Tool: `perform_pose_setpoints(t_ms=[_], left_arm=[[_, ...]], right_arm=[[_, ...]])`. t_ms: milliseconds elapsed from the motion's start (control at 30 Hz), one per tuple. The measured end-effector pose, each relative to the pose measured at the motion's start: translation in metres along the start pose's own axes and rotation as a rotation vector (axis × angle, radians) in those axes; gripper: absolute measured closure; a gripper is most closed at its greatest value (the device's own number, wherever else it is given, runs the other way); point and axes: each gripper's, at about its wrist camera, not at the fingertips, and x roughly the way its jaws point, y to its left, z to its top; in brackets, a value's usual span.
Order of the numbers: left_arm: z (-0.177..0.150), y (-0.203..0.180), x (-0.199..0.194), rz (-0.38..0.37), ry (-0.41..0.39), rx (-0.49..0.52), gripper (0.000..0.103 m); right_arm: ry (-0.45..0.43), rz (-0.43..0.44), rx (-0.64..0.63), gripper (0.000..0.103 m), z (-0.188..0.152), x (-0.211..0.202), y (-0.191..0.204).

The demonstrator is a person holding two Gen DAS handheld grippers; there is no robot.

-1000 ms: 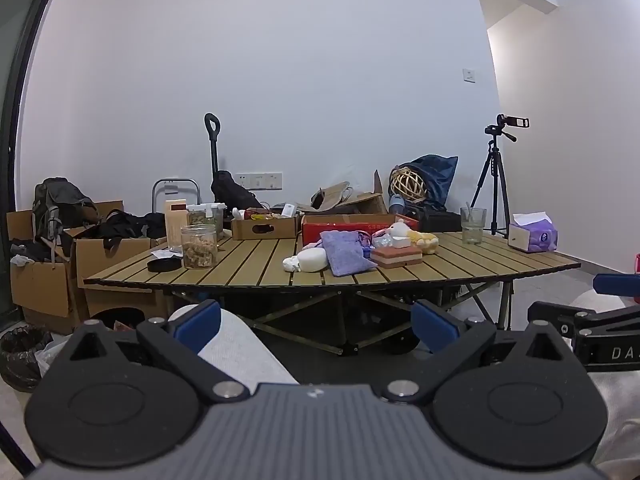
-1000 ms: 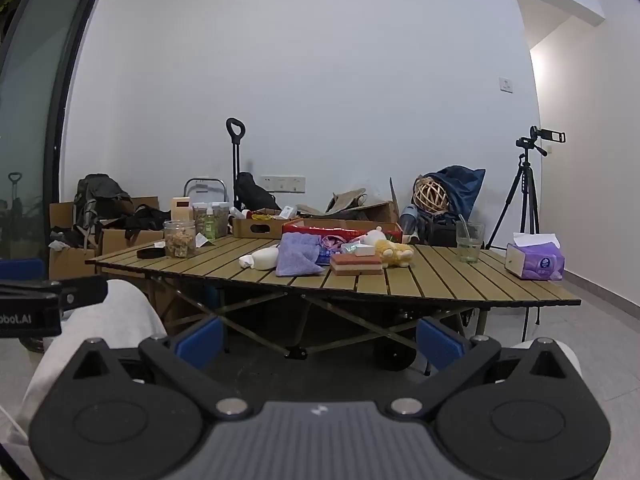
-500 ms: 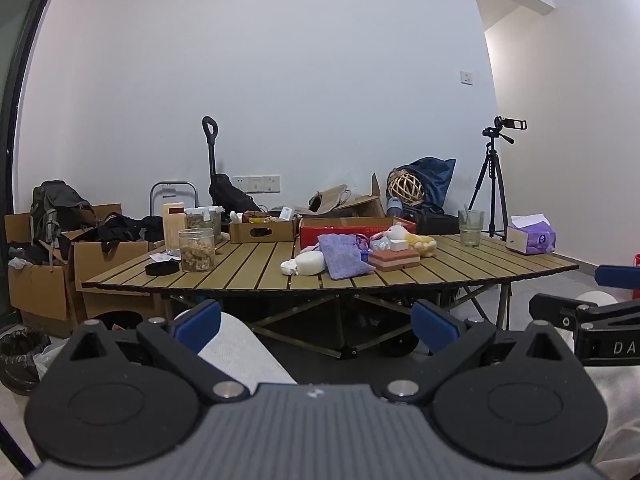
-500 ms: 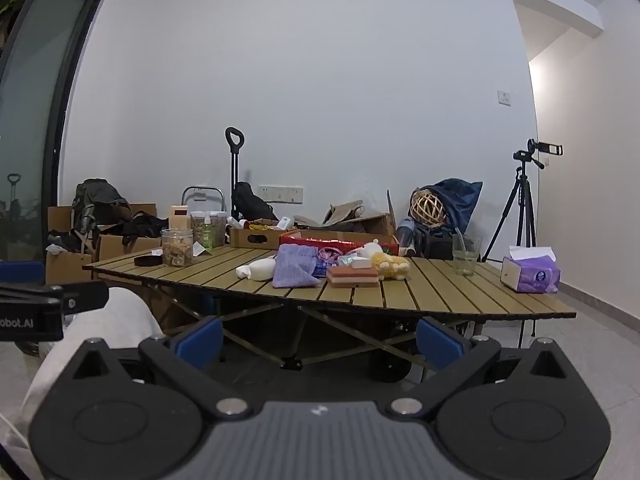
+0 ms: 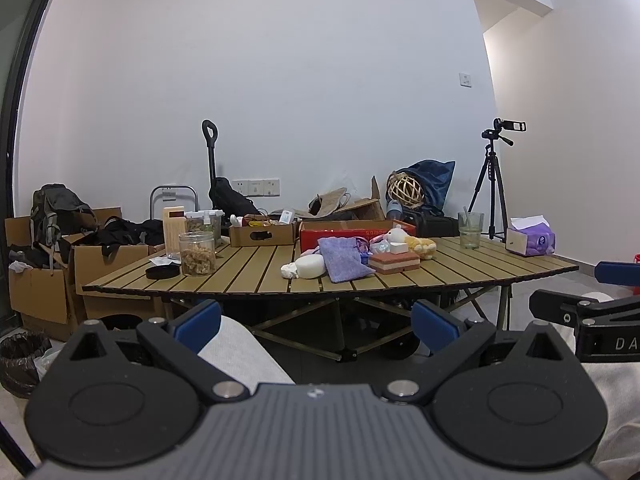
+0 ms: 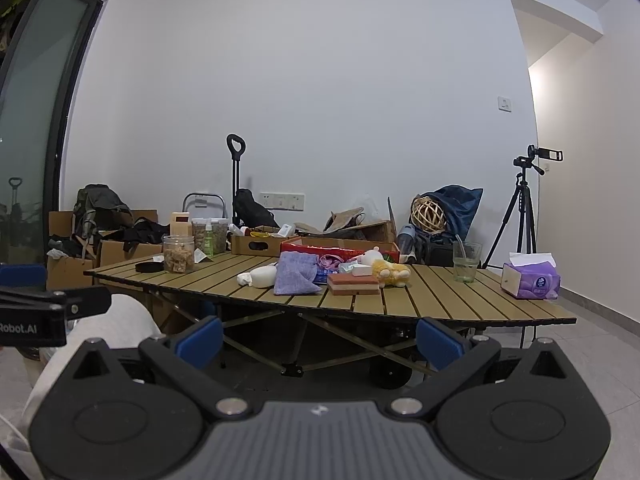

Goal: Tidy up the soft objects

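My left gripper (image 5: 316, 322) has its blue fingers (image 5: 198, 320) spread wide with nothing between them. My right gripper (image 6: 318, 334) is the same: fingers (image 6: 200, 334) wide apart and empty. Both are held low, short of the worktop (image 5: 460, 276) and well apart from everything on it; a pale trouser leg (image 5: 244, 356) sits under the left one.

The soft things lie bunched near the worktop's middle. A purple pouch (image 6: 294, 276) leans over a white roll (image 6: 260, 277) on its left. To its right is a pink sponge block (image 6: 353, 283), with a yellow plush (image 6: 391, 273) just beside it and a white plush (image 6: 370, 258) behind. A red box (image 6: 340, 247) stands at the back of the group.

Further out I note a jar (image 6: 178, 254) and black lid (image 6: 149, 267) toward the left end, a glass (image 6: 466, 262) and tissue pack (image 6: 530, 276) toward the right end.
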Motion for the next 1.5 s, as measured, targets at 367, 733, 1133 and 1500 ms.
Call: perform_pose_setpoints(t_ms=[367,733,1133,1500], left_arm=[[0.0001,-0.0009,-0.0007,-0.002,-0.004,0.003,0.0],[0.0013,-0.0013,-0.0035,-0.009,-0.016,0.008,0.0],[0.0025,0.0004,-0.0047,-0.01,-0.018,0.008,0.0],[0.0035,0.0004,-0.0037,-0.008,-0.013,0.005,0.0]], right_arm=[[0.0,0.0,0.003,0.0,-0.0001,0.0001,0.0004],[-0.017,-0.005,0.009,0.0,0.0009,-0.0019,-0.0005],[-0.028,-0.007,0.016,0.0,0.0006,-0.0036,-0.0026],[-0.028,-0.007,0.016,0.0,0.0001,-0.0042,-0.0013]])
